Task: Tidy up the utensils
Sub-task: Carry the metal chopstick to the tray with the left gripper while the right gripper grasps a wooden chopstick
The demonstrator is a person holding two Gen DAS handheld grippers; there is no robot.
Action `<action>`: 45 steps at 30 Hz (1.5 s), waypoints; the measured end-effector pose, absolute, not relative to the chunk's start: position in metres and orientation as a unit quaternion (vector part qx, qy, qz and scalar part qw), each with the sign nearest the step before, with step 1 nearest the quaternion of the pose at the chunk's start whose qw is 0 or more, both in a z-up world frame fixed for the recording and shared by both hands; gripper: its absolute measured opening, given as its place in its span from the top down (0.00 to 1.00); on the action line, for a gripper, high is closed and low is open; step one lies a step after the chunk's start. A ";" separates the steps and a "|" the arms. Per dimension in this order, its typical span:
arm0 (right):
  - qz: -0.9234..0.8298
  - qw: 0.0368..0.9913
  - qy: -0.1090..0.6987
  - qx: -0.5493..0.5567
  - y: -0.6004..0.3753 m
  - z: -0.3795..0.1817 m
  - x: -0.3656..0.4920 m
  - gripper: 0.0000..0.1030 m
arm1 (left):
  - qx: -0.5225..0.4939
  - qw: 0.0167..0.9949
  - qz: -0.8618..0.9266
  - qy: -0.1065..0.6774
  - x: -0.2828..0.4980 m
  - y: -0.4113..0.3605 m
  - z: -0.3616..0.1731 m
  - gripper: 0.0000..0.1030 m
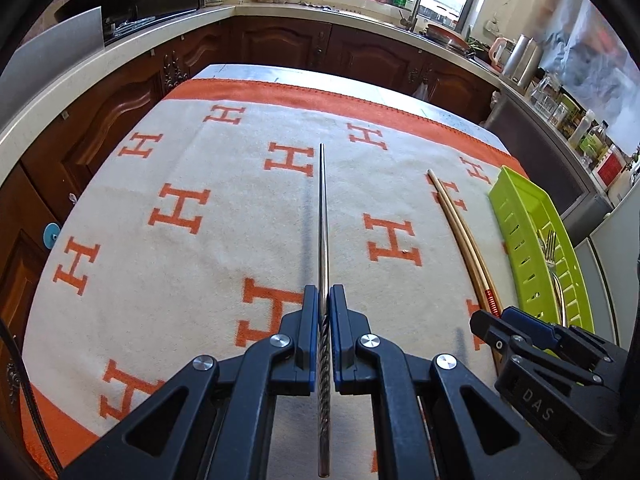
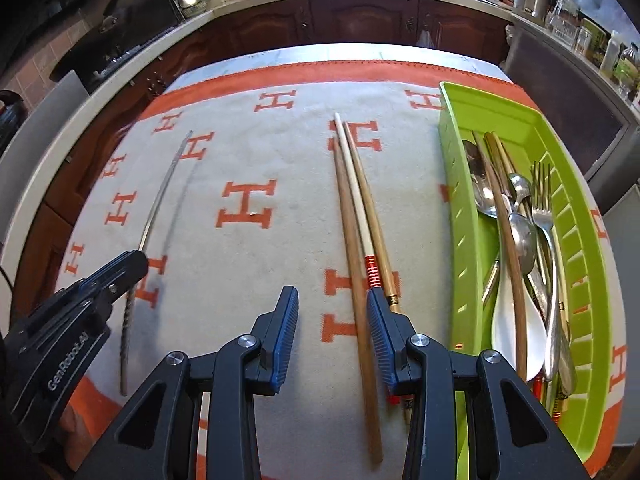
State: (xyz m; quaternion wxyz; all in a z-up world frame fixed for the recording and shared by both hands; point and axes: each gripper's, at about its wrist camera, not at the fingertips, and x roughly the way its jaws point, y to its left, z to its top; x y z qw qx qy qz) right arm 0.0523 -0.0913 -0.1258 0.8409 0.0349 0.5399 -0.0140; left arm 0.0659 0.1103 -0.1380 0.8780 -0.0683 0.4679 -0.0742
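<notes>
Left gripper clamping metal chopstick, lifting clear of cloth. Right gripper spread over wooden chopsticks. Green tray rightward already holding forks, spoons; chopsticks remaining.

Metal chopstick: smooth, shiny shaft with a twisted, ridged handle end. Wooden chopsticks: matt brown and pale wood, one wound with glossy red wire. Tray: glossy lime-green plastic with slotted walls. Forks and spoons: polished metal; one ladle-shaped spoon is glossy white. Tablecloth: matt, fuzzy woven cloth. Gripper pads: ribbed blue plastic or rubber on matt black plastic.
</notes>
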 end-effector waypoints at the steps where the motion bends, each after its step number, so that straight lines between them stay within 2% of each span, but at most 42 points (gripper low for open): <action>1: -0.015 0.837 0.547 0.030 -0.090 -0.126 0.055 0.64 | -0.071 0.877 -0.075 0.470 0.067 0.111 -0.140 0.97; 8: 0.005 0.794 0.607 0.037 -0.088 -0.136 0.078 0.64 | -0.086 0.873 -0.081 0.473 0.070 0.115 -0.144 0.97; 21: 0.013 0.835 0.550 0.025 -0.075 -0.139 0.076 0.65 | -0.096 0.867 -0.089 0.481 0.072 0.118 -0.148 0.97; 24: 0.013 0.844 0.535 0.015 -0.073 -0.140 0.074 0.73 | -0.097 0.867 -0.089 0.481 0.072 0.117 -0.148 0.97; 26: 0.014 0.847 0.530 0.017 -0.075 -0.140 0.072 0.92 | -0.095 0.867 -0.090 0.481 0.072 0.115 -0.146 0.97; 35: 0.029 0.847 0.522 0.093 -0.096 -0.129 0.060 0.94 | -0.080 0.870 -0.098 0.476 0.064 0.100 -0.129 0.97; 45: 0.034 0.865 0.474 0.157 -0.151 -0.063 0.028 0.94 | -0.074 0.861 -0.151 0.480 0.054 0.053 -0.094 0.97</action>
